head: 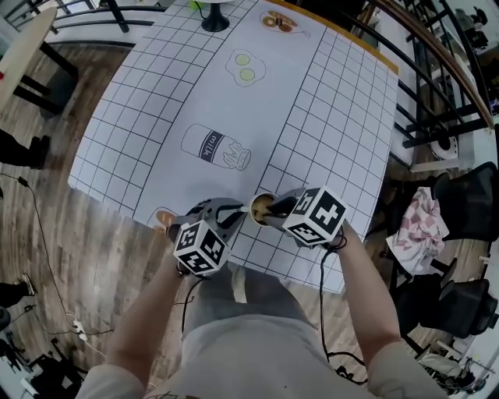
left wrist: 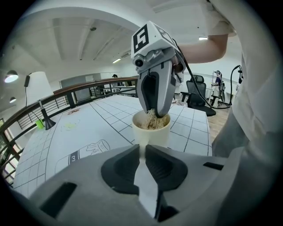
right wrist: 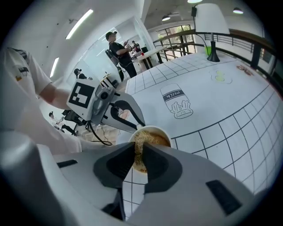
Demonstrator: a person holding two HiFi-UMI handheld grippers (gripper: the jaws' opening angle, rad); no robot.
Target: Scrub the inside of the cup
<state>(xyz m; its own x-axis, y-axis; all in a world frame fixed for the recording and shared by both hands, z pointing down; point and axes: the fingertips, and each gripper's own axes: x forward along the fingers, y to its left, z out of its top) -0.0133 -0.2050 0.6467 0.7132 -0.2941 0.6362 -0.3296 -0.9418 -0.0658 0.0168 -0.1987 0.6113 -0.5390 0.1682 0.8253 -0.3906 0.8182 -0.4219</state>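
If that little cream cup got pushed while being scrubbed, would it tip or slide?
Probably light and apt to tip: the cup looks small and thin-walled. The left gripper pinching its rim likely steadies it. The scrubber in the right gripper looks fibrous and soft, so pushes seem gentle.

The table [head: 343, 109] is a long one under a white sheet [head: 156, 93] printed with a black grid and doodles, like a milk bottle [head: 214, 146]. A cream paper cup [head: 262, 209] is by the front edge, though I can't tell if it's actually resting there. A black round lamp base [head: 215, 22] stands at the far end.
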